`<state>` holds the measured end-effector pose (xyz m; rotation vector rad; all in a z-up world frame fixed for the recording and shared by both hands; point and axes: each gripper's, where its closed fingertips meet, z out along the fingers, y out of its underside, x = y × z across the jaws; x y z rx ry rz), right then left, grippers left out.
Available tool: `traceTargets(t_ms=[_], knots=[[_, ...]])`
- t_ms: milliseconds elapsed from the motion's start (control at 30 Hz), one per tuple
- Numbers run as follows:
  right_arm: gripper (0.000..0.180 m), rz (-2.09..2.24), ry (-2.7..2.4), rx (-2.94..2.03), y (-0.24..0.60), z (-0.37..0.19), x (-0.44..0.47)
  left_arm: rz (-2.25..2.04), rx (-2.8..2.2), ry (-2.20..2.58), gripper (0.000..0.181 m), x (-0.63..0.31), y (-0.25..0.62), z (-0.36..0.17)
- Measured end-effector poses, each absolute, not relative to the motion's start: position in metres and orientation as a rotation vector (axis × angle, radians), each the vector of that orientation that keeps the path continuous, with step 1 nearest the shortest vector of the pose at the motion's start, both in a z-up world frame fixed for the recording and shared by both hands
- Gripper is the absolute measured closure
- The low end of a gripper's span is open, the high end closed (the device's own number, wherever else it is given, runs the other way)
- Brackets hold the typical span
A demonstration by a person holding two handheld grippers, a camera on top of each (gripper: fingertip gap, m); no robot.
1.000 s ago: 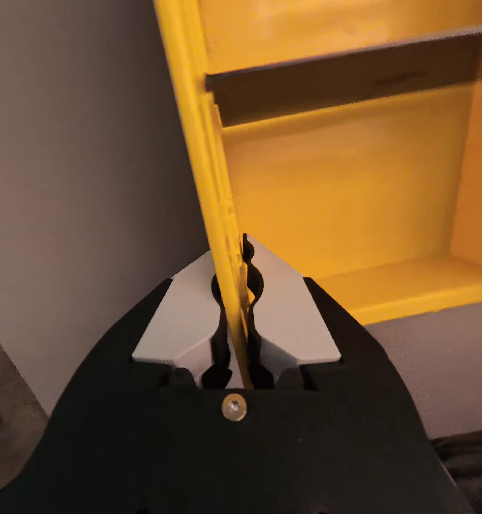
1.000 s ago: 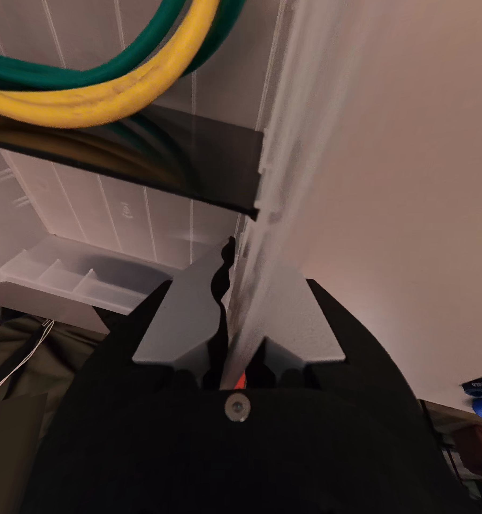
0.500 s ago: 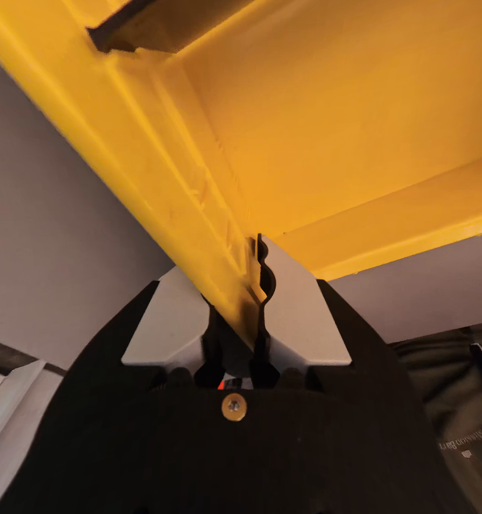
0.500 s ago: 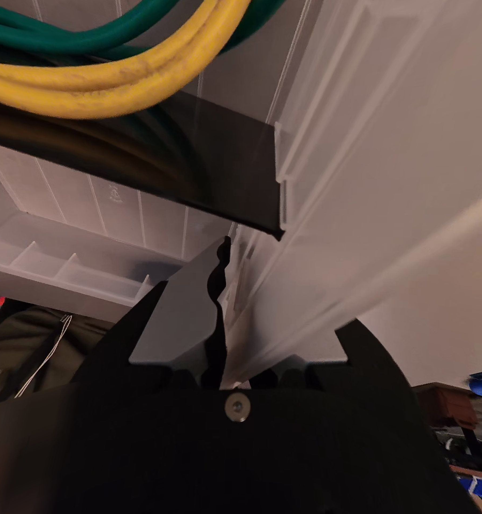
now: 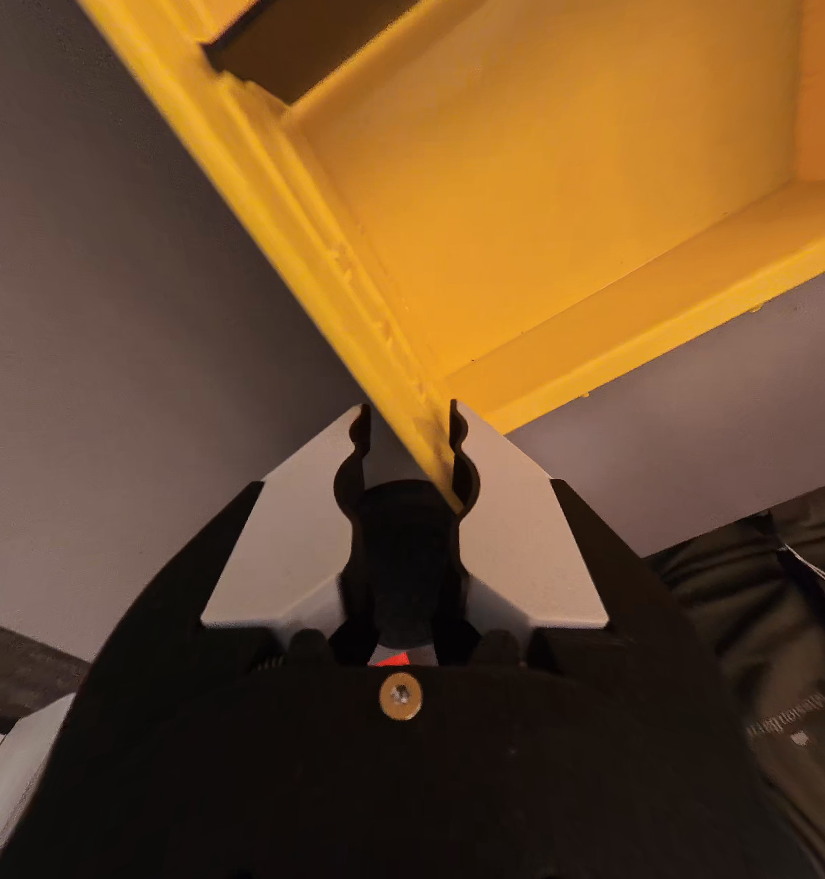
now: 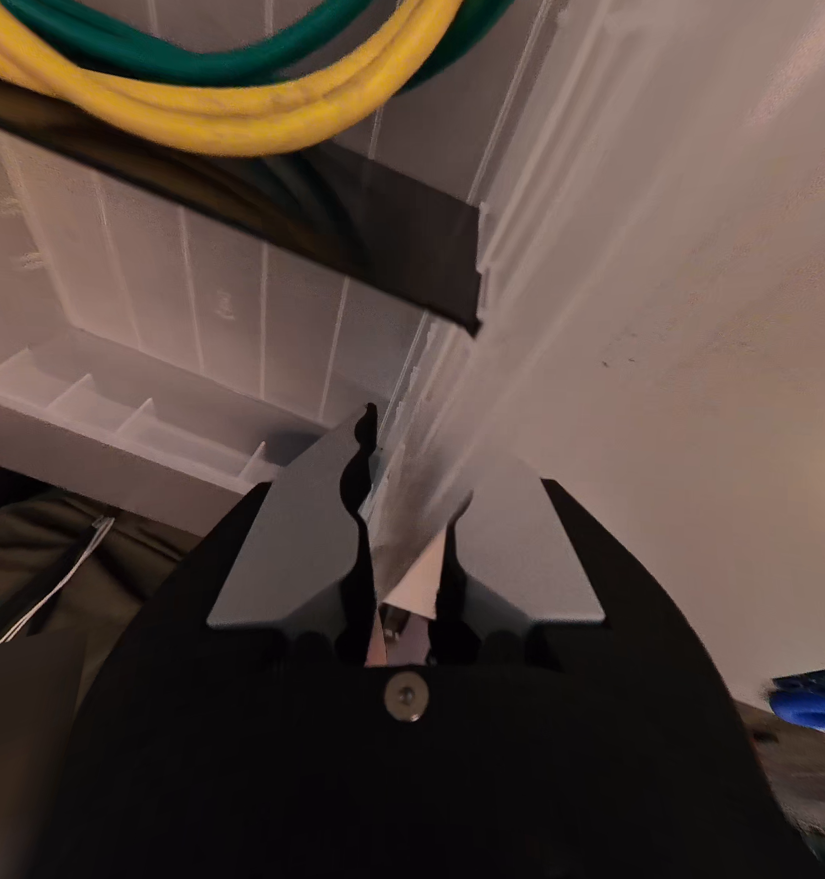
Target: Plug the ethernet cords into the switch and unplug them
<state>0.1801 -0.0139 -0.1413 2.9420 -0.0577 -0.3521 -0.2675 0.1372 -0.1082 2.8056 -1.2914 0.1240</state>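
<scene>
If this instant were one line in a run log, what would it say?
left gripper: open around yellow plastic bin's wall | right gripper: astride clear plastic bin's wall | yellow and green cords: in clear bin, untouched

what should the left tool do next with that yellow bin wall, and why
Probably back the left tool straight off the yellow bin. Its jaws stand apart, and the bin's edge only runs between them, close against one finger, so nothing is clamped. The right tool sits over the clear bin's wall, where the yellow cords and green cords lie.
</scene>
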Motion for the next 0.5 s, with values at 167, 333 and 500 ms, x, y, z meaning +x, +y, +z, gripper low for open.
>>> traceTargets(t_ms=[167, 333, 500], knots=[[0.154, -0.156, -0.156, 3.284, -0.001, -0.073, 0.194, 0.206, 2.973, -1.328, 0.145, -0.272, 0.144, -0.075], [0.142, -0.190, 0.285, 3.916, 0.053, 0.040, 0.127, 0.262, 3.215, -1.411, 0.150, -0.273, 0.160, -0.031], [0.107, -1.138, 1.059, 3.803, 0.085, 0.057, -0.026, 0.424, 3.470, -1.543, 0.159, -0.263, 0.173, 0.024]])
